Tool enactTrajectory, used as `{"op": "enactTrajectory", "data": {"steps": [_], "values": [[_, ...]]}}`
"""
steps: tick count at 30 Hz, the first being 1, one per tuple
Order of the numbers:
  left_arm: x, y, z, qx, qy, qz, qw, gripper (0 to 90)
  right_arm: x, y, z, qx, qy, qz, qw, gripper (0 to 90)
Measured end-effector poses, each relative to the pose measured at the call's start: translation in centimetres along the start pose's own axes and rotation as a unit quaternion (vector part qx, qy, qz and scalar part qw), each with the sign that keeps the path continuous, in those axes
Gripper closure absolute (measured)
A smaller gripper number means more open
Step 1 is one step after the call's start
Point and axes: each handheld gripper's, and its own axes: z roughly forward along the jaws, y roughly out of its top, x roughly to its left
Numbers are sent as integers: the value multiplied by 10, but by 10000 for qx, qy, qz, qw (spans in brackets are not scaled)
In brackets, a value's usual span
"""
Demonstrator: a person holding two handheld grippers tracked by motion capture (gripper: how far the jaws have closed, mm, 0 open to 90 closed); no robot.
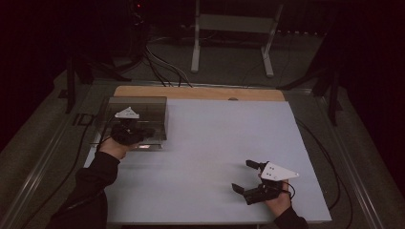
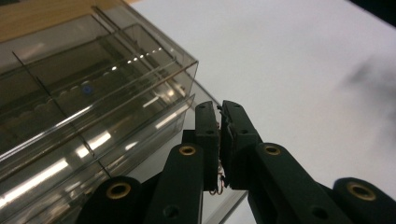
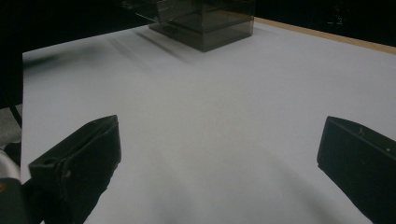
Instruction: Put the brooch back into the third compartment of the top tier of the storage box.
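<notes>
In the high view the smoky transparent drawer box (image 1: pixel 138 114) sits at the upper left of the white table (image 1: pixel 215 143), near its far left corner; the left gripper (image 1: pixel 136 133) lies over the box's near side, the left hand (image 1: pixel 114 147) just below it in the frame, a dark sleeve (image 1: pixel 90 191) running down to the bottom edge.

In the left gripper view the box (image 2: pixel 93 107) takes the left half of the frame, its stacked clear drawers running from lower left to upper centre; the left gripper (image 2: pixel 220 135) rises from the bottom centre with its jaws pressed together — the pads meet at the box's near right corner, just beside the lowest drawer's front; something thin and wiry shows low between the pads, too small to name, and whether the jaws pinch part of the drawer I cannot tell.

The right gripper (image 1: pixel 246 176) rests at the lower right of the high view, well apart from the box; its jaws stand wide apart over bare table. In the right gripper view the two jaws sit at the lower left and lower right corners with nothing between them — the box (image 3: pixel 205 23) is far off at the top centre of that frame.
</notes>
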Motion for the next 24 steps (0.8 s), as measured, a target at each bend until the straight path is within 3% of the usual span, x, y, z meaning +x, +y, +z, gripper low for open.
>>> {"op": "enactTrajectory", "data": {"steps": [9, 20, 24], "values": [[4, -1, 3, 126, 39, -33, 9999, 870, 0, 0, 1, 4, 9, 25, 10000, 0], [0, 4, 7, 494, 188, 205, 9984, 869, -1, 0, 1, 9, 14, 36, 10000, 0], [-2, 8, 7, 618, 348, 314, 9970, 869, 0, 0, 1, 9, 4, 7, 10000, 0]]}}
